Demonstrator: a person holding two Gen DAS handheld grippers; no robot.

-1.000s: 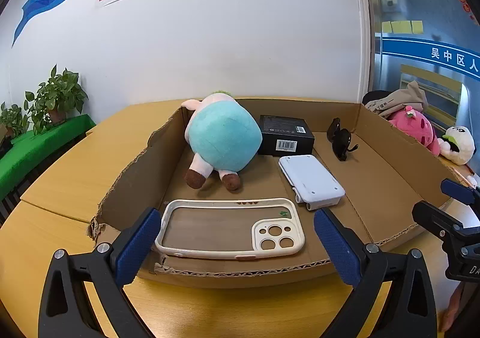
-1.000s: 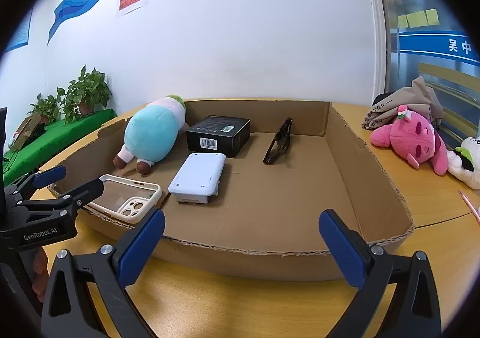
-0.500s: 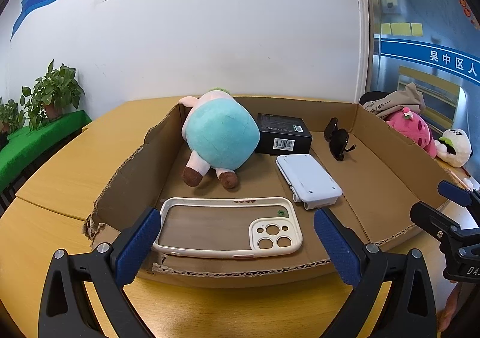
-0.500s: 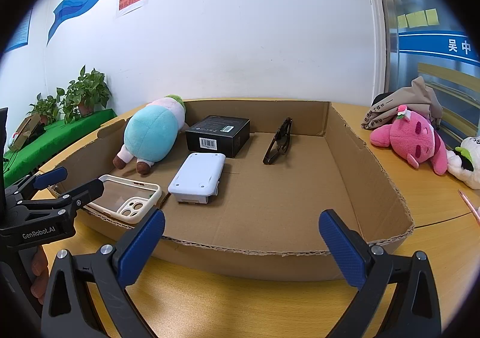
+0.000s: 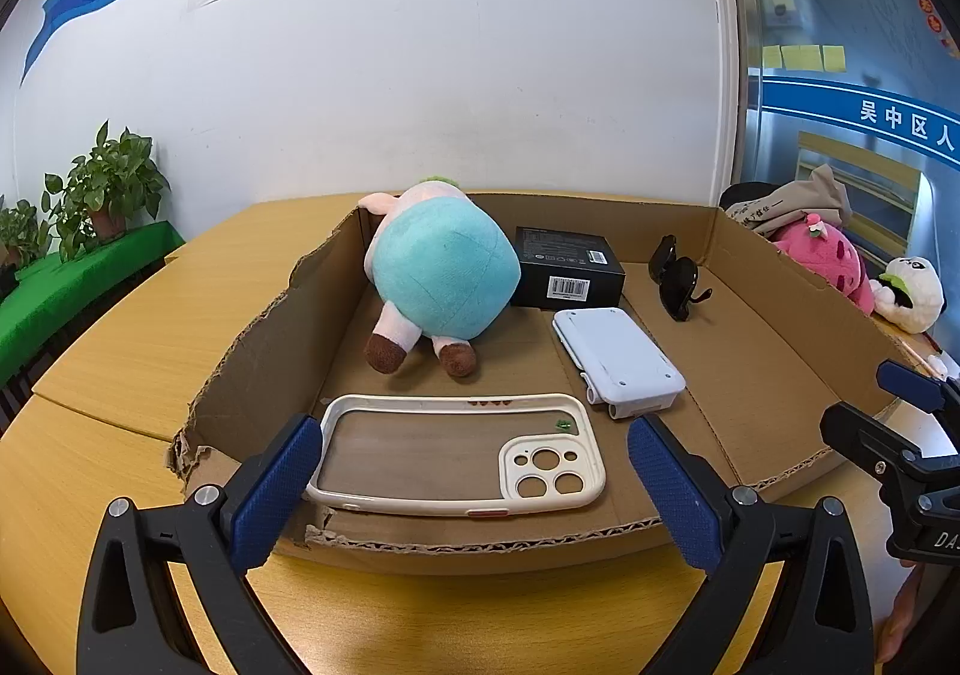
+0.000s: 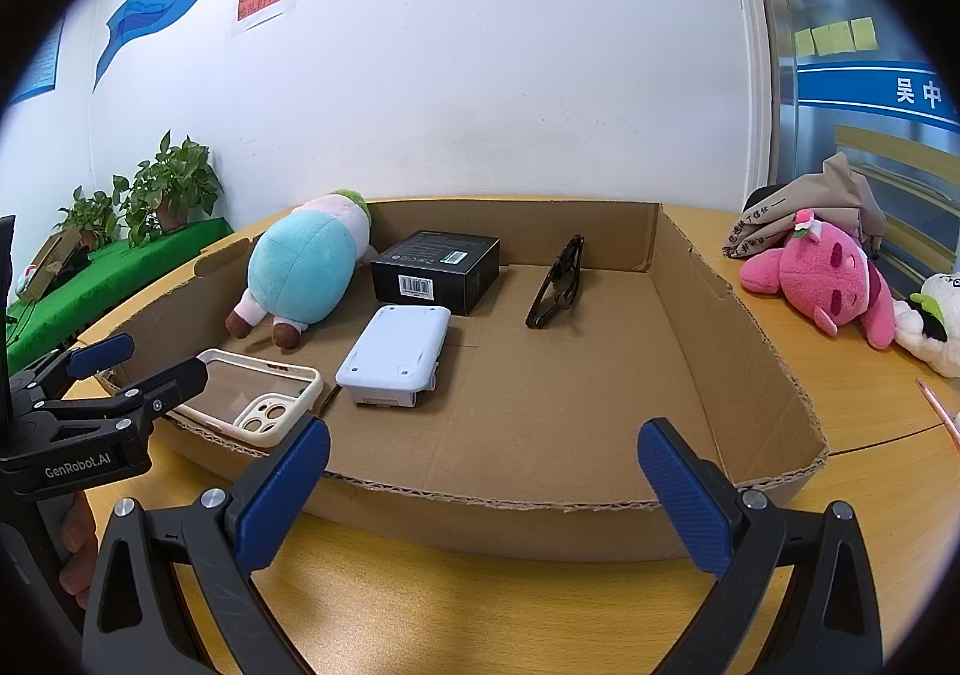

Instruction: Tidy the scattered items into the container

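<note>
Cardboard box (image 6: 708,327) sits on the wooden table (image 6: 870,411), shallow and open-topped, front rim torn and floppy. Contents, left to right in the right wrist view: teal plush (image 6: 303,270) against the left wall, soft, light, squashes under a pinch, best taken across the body or a leg; phone case (image 6: 258,396) flat in the near-left corner, thin, springy, slick, take it by one long rail; white device (image 6: 396,354) lying flat, rigid smooth plastic, probably the heaviest piece, grip across its short width; black carton (image 6: 435,270) behind it, stiff, light, square-edged; sunglasses (image 6: 555,291) toward the back, fragile, lenses scratch, hold at the hinge or temple. Outside the box, on the table to the right: pink plush (image 6: 822,279) and white plush (image 6: 930,321), both soft and forgiving, likely what remains to gather. Left gripper (image 5: 474,489) wide apart, empty, hovering before the front rim near the case. Right gripper (image 6: 480,489) likewise spread and empty, short of the front wall.
</note>
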